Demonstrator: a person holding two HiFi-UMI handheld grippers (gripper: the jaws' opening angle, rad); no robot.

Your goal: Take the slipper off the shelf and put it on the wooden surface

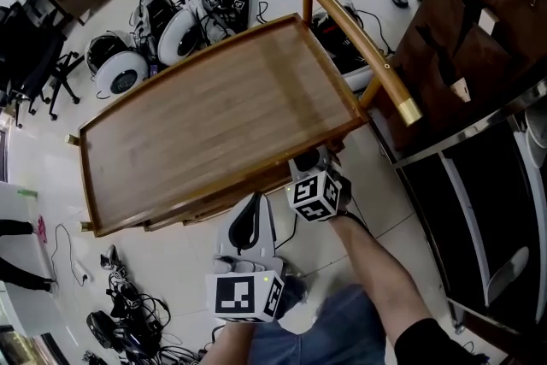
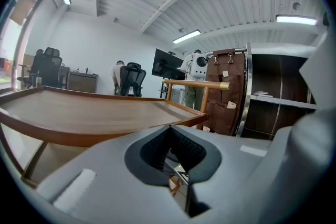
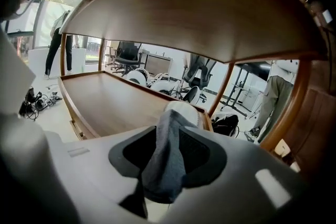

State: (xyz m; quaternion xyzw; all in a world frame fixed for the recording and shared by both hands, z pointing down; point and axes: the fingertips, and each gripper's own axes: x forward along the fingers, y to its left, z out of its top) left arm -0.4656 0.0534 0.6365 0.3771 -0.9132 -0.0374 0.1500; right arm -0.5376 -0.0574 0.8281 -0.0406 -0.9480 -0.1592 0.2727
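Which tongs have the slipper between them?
The right tongs: the grey slipper sits between them; the left tongs hold nothing.

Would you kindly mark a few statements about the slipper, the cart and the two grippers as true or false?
1. The right gripper reaches in beneath the top wooden surface. True.
2. The slipper sits between the right gripper's jaws. True.
3. The slipper lies on the top wooden surface. False: it lies on the lower shelf, underneath that surface.
4. The left gripper holds the slipper. False: nothing is between its jaws.
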